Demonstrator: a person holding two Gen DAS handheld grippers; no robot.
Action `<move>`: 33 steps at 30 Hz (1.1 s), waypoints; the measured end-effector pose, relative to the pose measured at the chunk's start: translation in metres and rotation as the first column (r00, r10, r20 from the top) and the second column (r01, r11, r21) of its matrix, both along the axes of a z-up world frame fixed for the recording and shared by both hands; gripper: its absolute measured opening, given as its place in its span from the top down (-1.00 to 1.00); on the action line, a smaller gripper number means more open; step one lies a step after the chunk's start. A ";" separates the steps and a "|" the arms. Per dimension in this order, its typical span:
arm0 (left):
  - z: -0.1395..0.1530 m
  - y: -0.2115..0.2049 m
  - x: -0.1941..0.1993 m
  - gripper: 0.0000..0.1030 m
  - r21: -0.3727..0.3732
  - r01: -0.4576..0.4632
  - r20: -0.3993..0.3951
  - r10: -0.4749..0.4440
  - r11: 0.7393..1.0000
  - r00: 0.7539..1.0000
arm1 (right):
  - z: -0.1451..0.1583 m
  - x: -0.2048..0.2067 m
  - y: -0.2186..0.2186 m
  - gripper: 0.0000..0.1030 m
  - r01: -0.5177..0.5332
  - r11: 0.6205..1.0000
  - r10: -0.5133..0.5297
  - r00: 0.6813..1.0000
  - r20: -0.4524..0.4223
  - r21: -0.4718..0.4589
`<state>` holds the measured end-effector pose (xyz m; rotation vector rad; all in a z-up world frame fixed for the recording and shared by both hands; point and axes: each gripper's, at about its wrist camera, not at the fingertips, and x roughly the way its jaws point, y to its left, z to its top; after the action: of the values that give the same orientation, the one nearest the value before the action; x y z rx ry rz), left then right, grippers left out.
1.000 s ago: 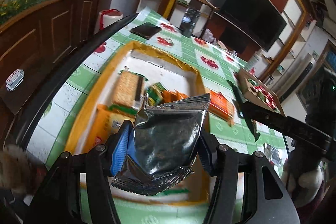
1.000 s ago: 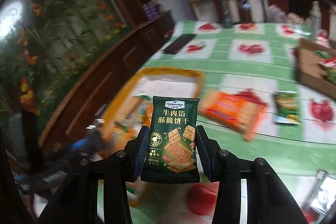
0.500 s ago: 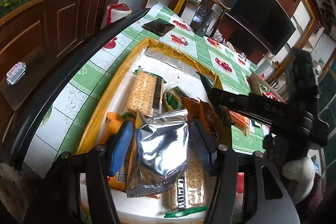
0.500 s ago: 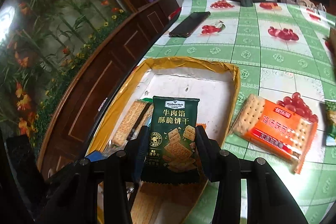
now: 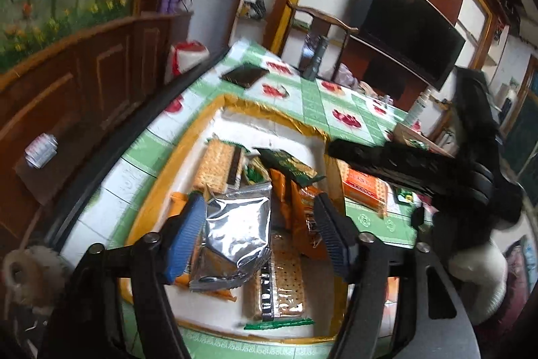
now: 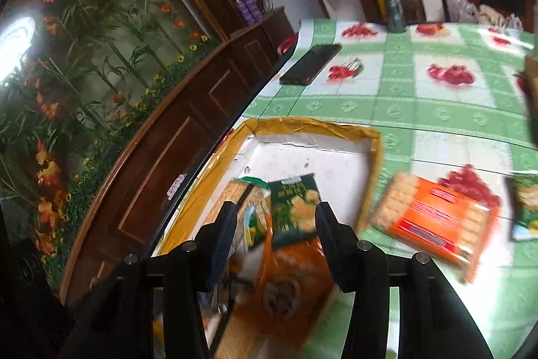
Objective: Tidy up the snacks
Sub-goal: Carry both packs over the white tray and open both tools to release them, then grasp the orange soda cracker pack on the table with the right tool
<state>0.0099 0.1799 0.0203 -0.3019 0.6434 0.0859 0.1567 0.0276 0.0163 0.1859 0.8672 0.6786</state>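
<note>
Left gripper [image 5: 259, 234] hung low over the tray [image 5: 269, 113], fingers spread wide, and the silver pouch [image 5: 235, 238] lay loose between them, closer to the blue left pad [image 5: 185, 238] than to the right one, with a clear gap on that side. The pouch rested on an orange pack and a cracker sleeve [image 5: 279, 285] at the tray's near end. Just beyond, two orange bags [image 5: 302, 211] stood against the tray's right wall, and a green pack [image 5: 289, 164] lay tilted on top of them. A second cracker sleeve [image 5: 220, 164] lay further back along the left side. The far end of the tray showed bare white floor.

Right gripper [image 6: 272, 244] was over the same tray [image 6: 312, 125], fingers wide apart and holding nothing. The green pack [image 6: 296, 207] sat below and between the fingertips, flat on the pile, not gripped. In the left view the right gripper [image 5: 403, 164] reached in from the right, above the tray's right wall.

Outside the tray, on the tablecloth [image 6: 437, 110], an orange cracker pack [image 6: 433, 221] lay just beside the right wall, and a small green packet [image 6: 524, 211] lay further right, blurred. Well beyond the tray, a dark phone [image 6: 311, 64] rested near the table's far left edge. A grey bottle [image 6: 393, 5] stood at the far edge.
</note>
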 end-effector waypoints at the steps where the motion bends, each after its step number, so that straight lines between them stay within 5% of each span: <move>1: 0.003 -0.003 -0.004 -0.44 0.023 -0.019 0.008 0.018 1.000 1.000 | 0.002 -0.008 -0.007 -0.06 0.007 1.000 -0.007 1.000 0.012 0.008; 5: 0.013 -0.014 -0.016 -0.65 0.109 -0.090 0.020 0.089 0.990 0.996 | 0.002 -0.040 -0.041 -0.10 0.049 0.998 -0.050 0.998 0.044 0.025; 15: 0.011 -0.047 -0.021 -0.65 0.134 -0.054 -0.029 0.058 0.990 0.998 | 0.001 -0.093 -0.111 -0.11 0.158 0.982 -0.164 0.985 0.049 0.101; 33: 0.033 -0.101 -0.033 -0.65 0.237 0.001 -0.015 0.003 0.972 1.000 | 0.020 -0.127 -0.149 -0.16 0.172 0.974 -0.190 0.975 0.118 0.148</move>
<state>-0.0228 0.0790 0.0537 -0.0710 0.6409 0.1646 0.0293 -0.1218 0.0363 0.3355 0.6680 0.5726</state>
